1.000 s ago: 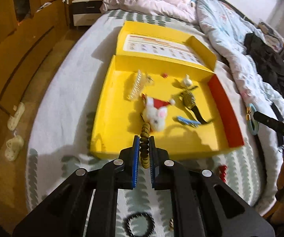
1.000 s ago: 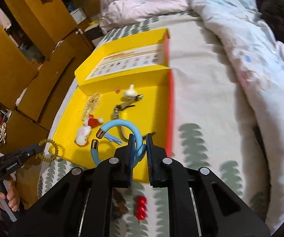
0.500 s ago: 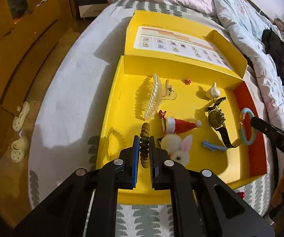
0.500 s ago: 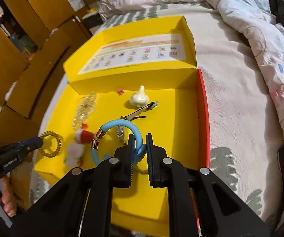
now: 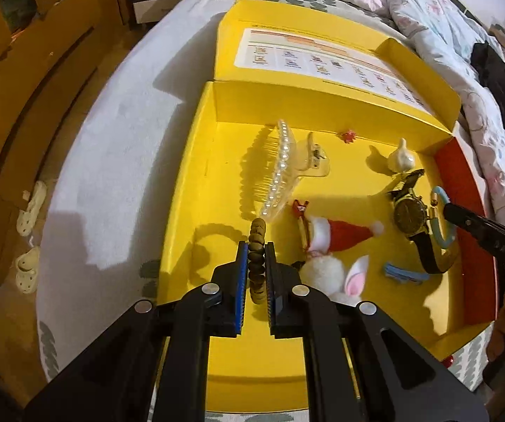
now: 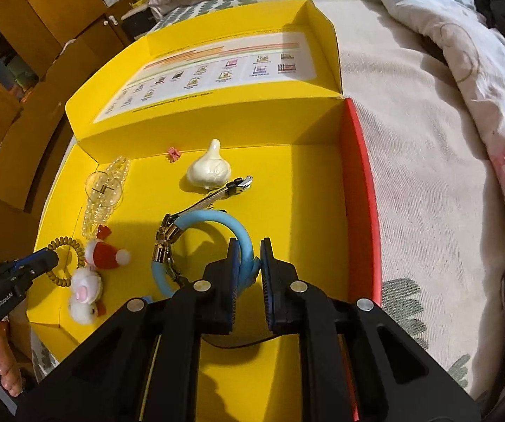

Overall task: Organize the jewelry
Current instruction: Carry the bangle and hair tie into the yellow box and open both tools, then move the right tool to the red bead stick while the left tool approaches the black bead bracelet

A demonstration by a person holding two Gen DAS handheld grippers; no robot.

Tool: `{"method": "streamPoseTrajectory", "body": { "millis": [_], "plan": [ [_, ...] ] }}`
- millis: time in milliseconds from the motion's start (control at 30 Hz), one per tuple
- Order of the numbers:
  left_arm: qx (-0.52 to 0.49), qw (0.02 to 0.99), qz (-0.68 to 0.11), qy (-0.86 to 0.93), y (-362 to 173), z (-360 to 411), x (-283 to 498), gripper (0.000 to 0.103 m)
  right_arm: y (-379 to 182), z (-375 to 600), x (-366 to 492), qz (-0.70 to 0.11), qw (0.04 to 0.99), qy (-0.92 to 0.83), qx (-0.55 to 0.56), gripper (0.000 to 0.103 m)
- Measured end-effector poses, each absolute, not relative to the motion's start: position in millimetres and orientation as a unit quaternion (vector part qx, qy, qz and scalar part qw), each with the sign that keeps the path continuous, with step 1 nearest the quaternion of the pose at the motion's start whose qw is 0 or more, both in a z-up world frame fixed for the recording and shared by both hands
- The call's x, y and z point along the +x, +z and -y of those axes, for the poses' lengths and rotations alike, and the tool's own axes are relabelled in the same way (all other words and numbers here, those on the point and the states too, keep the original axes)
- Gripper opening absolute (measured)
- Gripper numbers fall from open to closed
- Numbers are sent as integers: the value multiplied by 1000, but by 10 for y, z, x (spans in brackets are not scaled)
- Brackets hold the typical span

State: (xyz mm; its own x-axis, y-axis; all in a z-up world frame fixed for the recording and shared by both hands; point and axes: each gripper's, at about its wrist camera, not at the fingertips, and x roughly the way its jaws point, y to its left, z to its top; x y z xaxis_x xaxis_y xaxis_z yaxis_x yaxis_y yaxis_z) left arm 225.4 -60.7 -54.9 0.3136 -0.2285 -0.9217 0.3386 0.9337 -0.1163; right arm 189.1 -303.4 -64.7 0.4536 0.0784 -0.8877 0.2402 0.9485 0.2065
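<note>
An open yellow box (image 5: 189, 176) lies on the bed. Over its near left part my left gripper (image 5: 254, 246) is shut on an olive spiral hair tie (image 5: 257, 235). In the right wrist view my right gripper (image 6: 248, 246) is shut on a blue bracelet (image 6: 213, 216) with gold end caps, low over the box floor (image 6: 322, 211). The bracelet (image 5: 451, 235) hangs beside a black-strapped watch (image 5: 410, 216). In the box lie a pearl hair claw (image 5: 282, 168), a santa-hat clip (image 5: 340, 234), a white bunny plush (image 5: 326, 272), a blue hair clip (image 5: 405, 274) and a garlic-shaped charm (image 5: 401, 158).
The box lid (image 6: 217, 70) stands open at the back with a printed sheet inside. A rumpled quilt (image 6: 463, 70) lies to the right of the box. Wooden cabinets (image 5: 24, 88) and slippers (image 5: 29, 207) on the floor are left of the bed. A red bead piece (image 5: 447, 360) sits outside the box's near right corner.
Both grippers have come forward and down over the box, each still holding its piece. The hair tie and the bracelet now hang low inside the box rather than before its front wall.
</note>
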Motion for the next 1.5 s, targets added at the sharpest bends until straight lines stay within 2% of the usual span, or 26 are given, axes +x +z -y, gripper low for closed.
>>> {"method": "streamPoseTrajectory", "body": {
  "millis": [167, 333, 900, 967, 1033, 1100, 1167, 1300, 1500],
  "plan": [
    [54, 809, -561, -168, -587, 580, 2281, 12, -687, 3010, 1896, -521, 839, -56, 146, 19],
    [54, 821, -545, -163, -505, 546, 2280, 48, -585, 3020, 1859, -508, 847, -58, 143, 22],
    [56, 842, -507, -173, -227, 466, 1981, 54, -2, 2849, 1399, -470, 872, -39, 129, 22],
    [65, 847, -497, -176, -177, 461, 1857, 56, 40, 2823, 1336, -467, 874, -38, 125, 28],
    [78, 852, -486, -177, -146, 454, 1732, 58, 77, 2808, 1238, -464, 876, -36, 124, 44],
    [82, 855, -481, -177, -110, 419, 1596, 58, 110, 2817, 1113, -459, 879, -38, 125, 52],
    [72, 856, -477, -183, -54, 374, 1495, 59, 128, 2831, 1008, -460, 878, -41, 124, 52],
    [63, 861, -467, -193, 23, 320, 1272, 67, 220, 2832, 722, -458, 879, -47, 122, 52],
    [69, 852, -480, -200, -151, 252, 899, 67, 199, 2743, 377, -466, 877, -54, 109, 59]
  ]
}}
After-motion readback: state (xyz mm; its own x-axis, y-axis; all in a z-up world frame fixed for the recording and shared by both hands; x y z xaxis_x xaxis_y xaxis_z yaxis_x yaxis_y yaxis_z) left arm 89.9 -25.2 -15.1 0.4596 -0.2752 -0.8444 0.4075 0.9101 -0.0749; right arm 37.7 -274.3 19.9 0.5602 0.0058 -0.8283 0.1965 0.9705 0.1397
